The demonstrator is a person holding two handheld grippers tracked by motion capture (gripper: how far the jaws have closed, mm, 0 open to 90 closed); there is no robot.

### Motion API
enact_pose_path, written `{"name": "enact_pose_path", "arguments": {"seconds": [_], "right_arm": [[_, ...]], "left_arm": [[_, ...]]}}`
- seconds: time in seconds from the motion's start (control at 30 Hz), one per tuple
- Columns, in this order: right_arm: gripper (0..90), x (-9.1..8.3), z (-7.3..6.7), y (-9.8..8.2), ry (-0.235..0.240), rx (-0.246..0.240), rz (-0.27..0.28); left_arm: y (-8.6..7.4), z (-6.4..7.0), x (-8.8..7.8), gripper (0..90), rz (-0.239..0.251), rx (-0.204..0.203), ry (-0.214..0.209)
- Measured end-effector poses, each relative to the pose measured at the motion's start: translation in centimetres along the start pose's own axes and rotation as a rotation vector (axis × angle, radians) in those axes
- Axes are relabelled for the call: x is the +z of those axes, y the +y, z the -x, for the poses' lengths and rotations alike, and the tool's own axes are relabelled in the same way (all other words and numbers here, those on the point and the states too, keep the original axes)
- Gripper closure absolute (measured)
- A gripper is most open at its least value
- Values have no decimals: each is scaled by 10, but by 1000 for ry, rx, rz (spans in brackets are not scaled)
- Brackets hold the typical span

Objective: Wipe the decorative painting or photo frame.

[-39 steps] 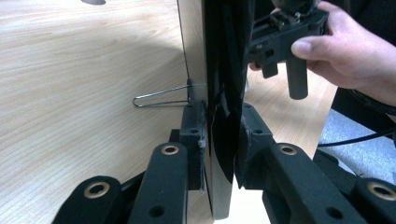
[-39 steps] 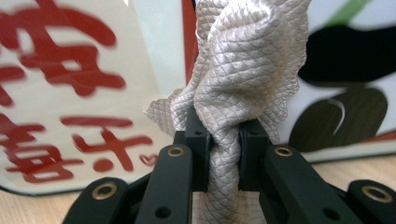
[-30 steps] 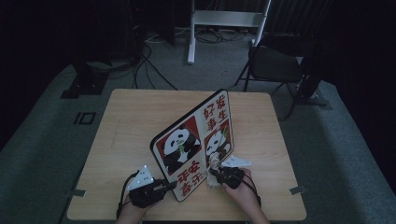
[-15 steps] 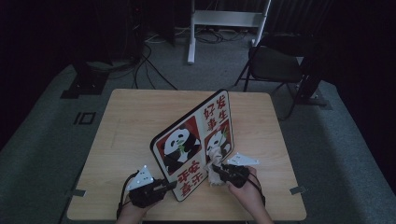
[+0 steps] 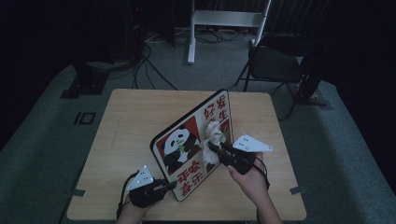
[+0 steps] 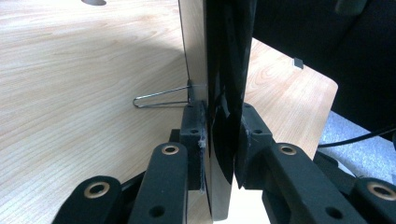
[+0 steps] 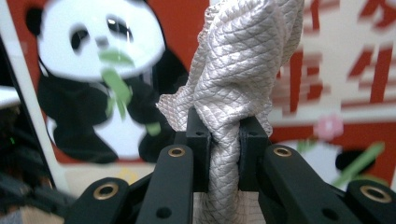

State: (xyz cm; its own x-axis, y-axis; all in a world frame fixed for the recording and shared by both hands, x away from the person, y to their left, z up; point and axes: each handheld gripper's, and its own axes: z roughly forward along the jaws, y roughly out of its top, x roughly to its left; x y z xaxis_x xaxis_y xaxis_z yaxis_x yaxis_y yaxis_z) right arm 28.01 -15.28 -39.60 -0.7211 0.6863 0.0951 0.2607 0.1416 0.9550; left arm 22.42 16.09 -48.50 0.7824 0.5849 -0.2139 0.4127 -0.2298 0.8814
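Note:
A picture board (image 5: 191,144) with a panda, red panels and Chinese characters stands tilted on its edge on the wooden table (image 5: 126,121). My left gripper (image 5: 163,187) is shut on the board's near lower edge (image 6: 219,140), one pad on each face. A thin wire stand (image 6: 159,99) sticks out from the board's plain back. My right gripper (image 5: 215,148) is shut on a bunched white quilted cloth (image 5: 214,140), which it presses against the printed face. Up close, the cloth (image 7: 238,79) hangs over the panda picture (image 7: 98,70).
A dark folding chair (image 5: 275,65) stands past the table's far right corner. A white metal frame (image 5: 229,21) and cables (image 5: 149,56) lie on the grey floor behind. The table's left half is bare wood.
My right gripper has risen with the cloth along the board's printed face, from near the bottom edge to about mid-height. The left gripper and the board have stayed put.

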Motion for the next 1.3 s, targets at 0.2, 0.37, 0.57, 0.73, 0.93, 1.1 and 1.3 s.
{"name": "enact_pose_path", "arguments": {"seconds": [0.2,0.37,0.57,0.73,0.93,1.1,1.3], "right_arm": [[790,4,-5,24,12,-22,47],[789,9,-10,42,26,-42,80],[789,19,-19,64,60,-55,115],[788,32,-27,75,80,-81,108],[788,46,-22,65,66,-68,67],[788,46,-19,56,52,-67,56],[788,47,-18,44,42,-62,34]], "left_arm": [[0,0,0,769,-2,1,-1],[0,0,0,769,-3,2,1],[0,0,0,769,-4,3,2],[1,0,0,770,-9,7,2],[1,0,0,770,-13,10,10],[1,0,0,770,-13,10,10],[1,0,0,770,-12,10,9]]}}
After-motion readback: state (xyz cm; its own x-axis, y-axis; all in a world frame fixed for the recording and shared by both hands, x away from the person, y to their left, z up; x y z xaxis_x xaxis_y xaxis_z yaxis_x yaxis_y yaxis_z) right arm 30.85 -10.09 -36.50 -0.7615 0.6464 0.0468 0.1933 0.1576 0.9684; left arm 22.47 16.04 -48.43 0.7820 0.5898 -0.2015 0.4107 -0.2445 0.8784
